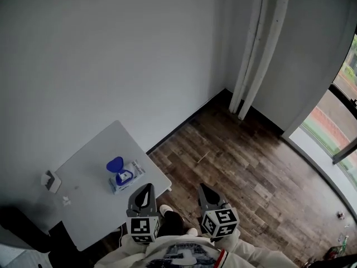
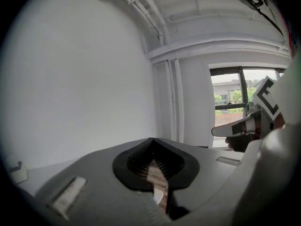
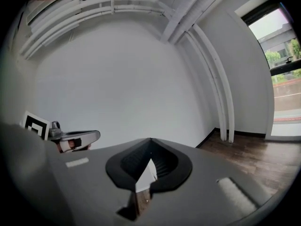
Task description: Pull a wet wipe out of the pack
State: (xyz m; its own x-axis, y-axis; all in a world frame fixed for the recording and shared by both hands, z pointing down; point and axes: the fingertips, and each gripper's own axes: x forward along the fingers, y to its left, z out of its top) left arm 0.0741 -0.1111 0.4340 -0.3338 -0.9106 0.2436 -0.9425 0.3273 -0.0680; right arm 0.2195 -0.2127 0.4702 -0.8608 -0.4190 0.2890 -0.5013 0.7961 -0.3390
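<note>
We hold our left tool (image 1: pixel 146 186) and right tool (image 1: pixel 203 186) side by side, low in front of us. Each has its jaws pressed together with nothing between them. The white wet-wipe pack with a blue lid (image 1: pixel 124 175) lies on the white square table (image 1: pixel 89 205), toward its right edge, with the lid tipped up. Our left tool points just beside the pack without touching it. The right one hangs over the dark wooden floor (image 1: pixel 240 166). A small white block (image 1: pixel 51 180) sits at the table's left edge.
</note>
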